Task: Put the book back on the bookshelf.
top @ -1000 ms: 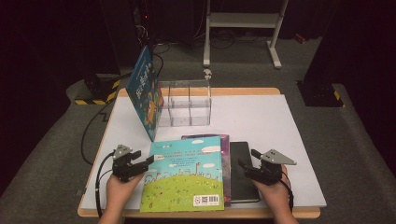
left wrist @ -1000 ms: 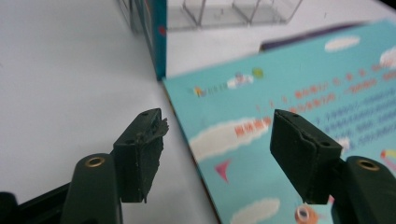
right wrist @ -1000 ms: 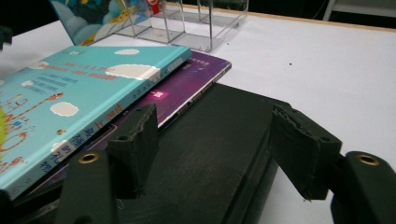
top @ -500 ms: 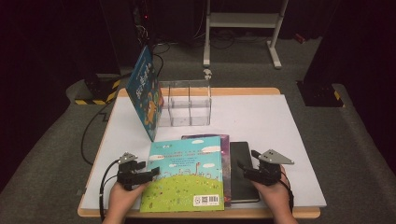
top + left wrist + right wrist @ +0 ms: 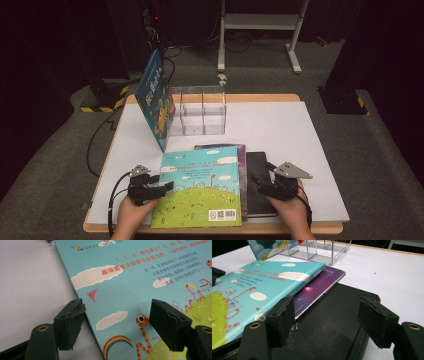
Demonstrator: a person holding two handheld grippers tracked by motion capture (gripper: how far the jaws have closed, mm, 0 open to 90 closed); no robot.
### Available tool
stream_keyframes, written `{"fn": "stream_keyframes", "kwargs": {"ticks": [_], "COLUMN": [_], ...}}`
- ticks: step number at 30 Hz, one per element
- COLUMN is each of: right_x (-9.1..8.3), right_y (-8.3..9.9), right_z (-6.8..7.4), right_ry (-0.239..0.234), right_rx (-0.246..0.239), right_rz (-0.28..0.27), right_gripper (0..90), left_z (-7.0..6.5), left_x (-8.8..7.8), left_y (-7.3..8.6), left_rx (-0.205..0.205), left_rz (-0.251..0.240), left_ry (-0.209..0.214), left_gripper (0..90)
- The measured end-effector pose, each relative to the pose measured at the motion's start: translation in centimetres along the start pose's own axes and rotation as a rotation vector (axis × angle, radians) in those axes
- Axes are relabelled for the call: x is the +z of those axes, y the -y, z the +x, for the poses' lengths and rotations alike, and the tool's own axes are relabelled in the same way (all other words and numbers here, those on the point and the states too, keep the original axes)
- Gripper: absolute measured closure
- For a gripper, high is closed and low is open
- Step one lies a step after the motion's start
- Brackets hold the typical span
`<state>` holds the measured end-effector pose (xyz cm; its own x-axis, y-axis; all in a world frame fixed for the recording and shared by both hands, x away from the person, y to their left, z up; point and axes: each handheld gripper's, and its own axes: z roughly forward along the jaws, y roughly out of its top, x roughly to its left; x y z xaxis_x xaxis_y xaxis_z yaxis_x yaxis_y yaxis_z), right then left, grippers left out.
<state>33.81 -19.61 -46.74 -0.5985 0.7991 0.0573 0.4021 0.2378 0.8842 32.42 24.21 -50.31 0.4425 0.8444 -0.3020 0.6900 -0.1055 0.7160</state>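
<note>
The turquoise picture book (image 5: 202,187) lies on top of the stack at the near table edge, over a purple book (image 5: 242,165) and a black book (image 5: 260,182). The left gripper (image 5: 167,187) has moved from beside the cover onto its left edge; its jaws, just closing a little, stand apart and hold nothing. The right gripper (image 5: 260,182) stays over the black book, jaws apart.

The high view looks down and forward over the white table (image 5: 280,130). Both gripper views sit close, sharing the turquoise picture book (image 5: 202,185) (image 5: 155,277) (image 5: 249,290).
</note>
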Motion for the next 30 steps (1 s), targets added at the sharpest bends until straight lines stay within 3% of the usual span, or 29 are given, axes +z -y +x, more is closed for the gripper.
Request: {"fn": "stream_keyframes", "kwargs": {"ticks": [17,22,30], "right_x": [-0.3,-0.1,0.2], "right_y": [-0.1,0.0,0.4], "right_z": [0.1,0.1,-0.4], "right_ry": [-0.005,-0.022,-0.049], "right_rx": [0.009,0.014,0.058], "right_rz": [-0.011,-0.014,-0.002], "right_gripper": [32.0,32.3,32.7], "left_z": [-2.7,-2.9,-2.3], "left_x": [1.6,1.8,1.6], "left_y": [0.0,-0.1,0.0], "left_rx": [0.051,0.066,0.021], "left_rz": [-0.020,-0.046,-0.049], "left_ry": [0.080,0.077,0.109], "left_gripper": [29.5,31.1,23.7]}}
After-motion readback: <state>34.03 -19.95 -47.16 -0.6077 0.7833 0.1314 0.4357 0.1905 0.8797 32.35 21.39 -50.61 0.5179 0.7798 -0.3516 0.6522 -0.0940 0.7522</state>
